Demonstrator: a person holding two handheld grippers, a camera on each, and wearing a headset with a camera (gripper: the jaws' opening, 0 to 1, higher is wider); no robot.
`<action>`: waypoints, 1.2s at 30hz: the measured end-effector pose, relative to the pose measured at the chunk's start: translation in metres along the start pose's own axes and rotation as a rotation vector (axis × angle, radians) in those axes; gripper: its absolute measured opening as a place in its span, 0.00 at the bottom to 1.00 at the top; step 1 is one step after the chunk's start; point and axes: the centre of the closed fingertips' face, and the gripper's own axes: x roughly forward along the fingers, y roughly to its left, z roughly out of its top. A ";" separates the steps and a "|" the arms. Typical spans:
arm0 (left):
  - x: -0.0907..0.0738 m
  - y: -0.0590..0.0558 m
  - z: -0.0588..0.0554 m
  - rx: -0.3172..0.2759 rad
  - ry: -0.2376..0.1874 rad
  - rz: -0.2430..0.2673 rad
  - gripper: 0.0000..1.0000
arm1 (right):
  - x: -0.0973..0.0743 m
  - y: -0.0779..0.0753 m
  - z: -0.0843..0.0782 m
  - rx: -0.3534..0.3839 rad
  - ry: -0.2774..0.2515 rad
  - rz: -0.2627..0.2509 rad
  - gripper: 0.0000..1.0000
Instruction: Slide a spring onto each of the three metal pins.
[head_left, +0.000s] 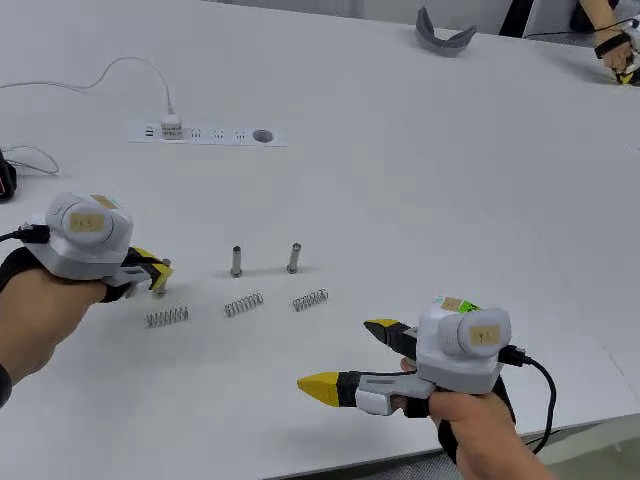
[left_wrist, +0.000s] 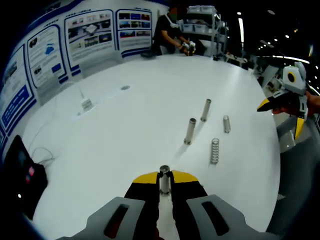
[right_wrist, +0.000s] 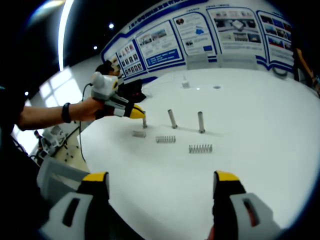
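Two grippers hang over the white table (head_left: 420, 200). The left gripper view shows what the head view half hides: the left gripper (left_wrist: 165, 176) pinches the left pin (left_wrist: 164, 183) upright between yellow tips. The right gripper (head_left: 350, 357) hovers low, jaws spread wide. The smooth steel middle pin (head_left: 236, 261) and right pin (head_left: 294, 257) stand free; three coiled springs (head_left: 244, 304) lie before them.

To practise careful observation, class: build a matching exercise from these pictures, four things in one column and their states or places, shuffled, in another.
1 left gripper
2 right gripper
3 springs
4 power strip

a lying on the table
b shut on a pin
c white plug in it
d open, empty

Pairs: 1-b, 2-d, 3-a, 4-c
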 end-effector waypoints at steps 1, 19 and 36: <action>0.000 -0.001 0.000 0.000 -0.001 -0.001 0.07 | 0.000 0.000 0.000 0.000 0.001 -0.001 0.87; 0.004 0.003 0.005 -0.031 -0.032 0.018 0.08 | -0.004 -0.003 -0.001 0.002 -0.003 -0.013 0.87; 0.013 0.006 0.011 -0.001 -0.041 0.028 0.08 | -0.004 -0.004 -0.003 0.010 -0.003 -0.019 0.87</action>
